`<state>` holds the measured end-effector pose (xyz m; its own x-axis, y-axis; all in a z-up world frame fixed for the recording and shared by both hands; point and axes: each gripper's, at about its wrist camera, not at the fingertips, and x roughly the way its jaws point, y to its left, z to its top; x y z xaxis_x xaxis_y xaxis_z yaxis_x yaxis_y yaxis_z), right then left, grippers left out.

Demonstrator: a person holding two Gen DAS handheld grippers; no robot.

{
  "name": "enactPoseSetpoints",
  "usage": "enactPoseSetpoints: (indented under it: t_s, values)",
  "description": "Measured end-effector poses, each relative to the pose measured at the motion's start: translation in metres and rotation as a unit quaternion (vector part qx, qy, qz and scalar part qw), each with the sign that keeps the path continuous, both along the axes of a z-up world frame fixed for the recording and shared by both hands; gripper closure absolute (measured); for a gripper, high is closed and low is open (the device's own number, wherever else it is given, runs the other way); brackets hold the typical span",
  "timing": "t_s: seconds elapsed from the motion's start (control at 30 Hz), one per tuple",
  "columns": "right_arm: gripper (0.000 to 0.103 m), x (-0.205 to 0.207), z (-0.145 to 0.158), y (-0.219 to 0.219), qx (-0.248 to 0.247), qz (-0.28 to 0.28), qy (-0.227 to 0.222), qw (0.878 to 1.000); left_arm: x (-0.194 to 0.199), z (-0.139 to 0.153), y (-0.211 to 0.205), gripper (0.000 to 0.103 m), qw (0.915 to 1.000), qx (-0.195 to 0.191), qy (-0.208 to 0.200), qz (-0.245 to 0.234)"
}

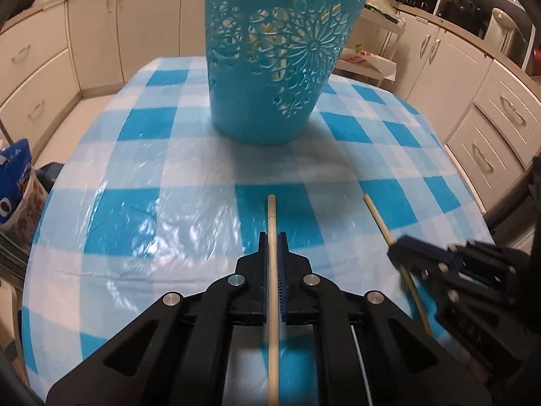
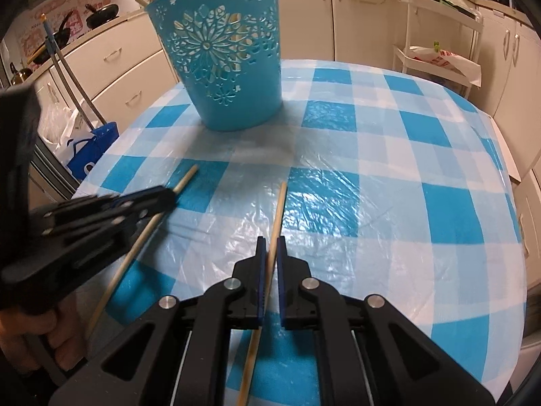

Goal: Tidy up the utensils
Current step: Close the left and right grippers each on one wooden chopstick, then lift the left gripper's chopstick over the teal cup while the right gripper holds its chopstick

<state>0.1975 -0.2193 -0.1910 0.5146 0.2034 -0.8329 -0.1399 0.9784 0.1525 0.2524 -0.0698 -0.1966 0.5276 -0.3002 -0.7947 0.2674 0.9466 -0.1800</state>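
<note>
Checked tablecloth point(image 1: 152, 176) covers the table. Blue cut-out basket point(image 1: 270, 77) stands upright at the far side. Left gripper point(image 1: 273, 240) is clamped on a pale chopstick point(image 1: 271, 206) running out ahead. Right gripper point(image 2: 269, 245) pinches a second chopstick point(image 2: 279, 209), tip toward the basket.

No legible text or labels.

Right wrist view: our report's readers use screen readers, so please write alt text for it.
The right hand-held gripper is shut on a thin wooden chopstick above a blue-and-white checked plastic tablecloth. At left, the left hand-held gripper clamps a second wooden chopstick; behind stands a turquoise cut-out plastic basket.
</note>
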Motion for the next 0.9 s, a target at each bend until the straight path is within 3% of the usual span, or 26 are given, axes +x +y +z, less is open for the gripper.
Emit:
enactPoseSetpoints:
  t_s: [0.1, 0.23, 0.43, 0.57, 0.67, 0.77, 0.9]
  values:
    - [0.096, -0.001, 0.000, 0.003, -0.003, 0.010, -0.003, 1.000, 0.006, 0.002, 0.001, 0.093, 0.9999, 0.004, 0.016, -0.005]
    - [0.097, 0.002, 0.001, 0.004, 0.005, 0.021, 0.002, 1.000, 0.014, 0.004, -0.012, 0.091, 0.9985, 0.047, 0.016, -0.025]
    - [0.097, 0.003, 0.001, 0.010, -0.014, 0.033, 0.007, 0.999, 0.010, 0.003, -0.014, 0.097, 0.9966, 0.072, -0.006, -0.041]
    - [0.098, 0.001, 0.003, 0.007, 0.000, 0.022, -0.002, 1.000, 0.008, 0.008, -0.005, 0.098, 0.9985, 0.042, -0.008, -0.033]
    - [0.098, -0.002, 0.011, -0.006, 0.053, -0.004, -0.020, 0.998, -0.004, 0.030, 0.011, 0.098, 0.9984, -0.005, -0.052, -0.023]
    - [0.098, 0.002, 0.012, -0.020, 0.096, -0.039, -0.031, 0.994, -0.018, 0.065, 0.029, 0.098, 0.9899, -0.063, -0.125, -0.020]
    - [0.098, 0.009, -0.007, -0.032, 0.129, -0.071, 0.000, 0.989, -0.026, 0.117, 0.051, 0.098, 0.9693, -0.119, -0.215, -0.004]
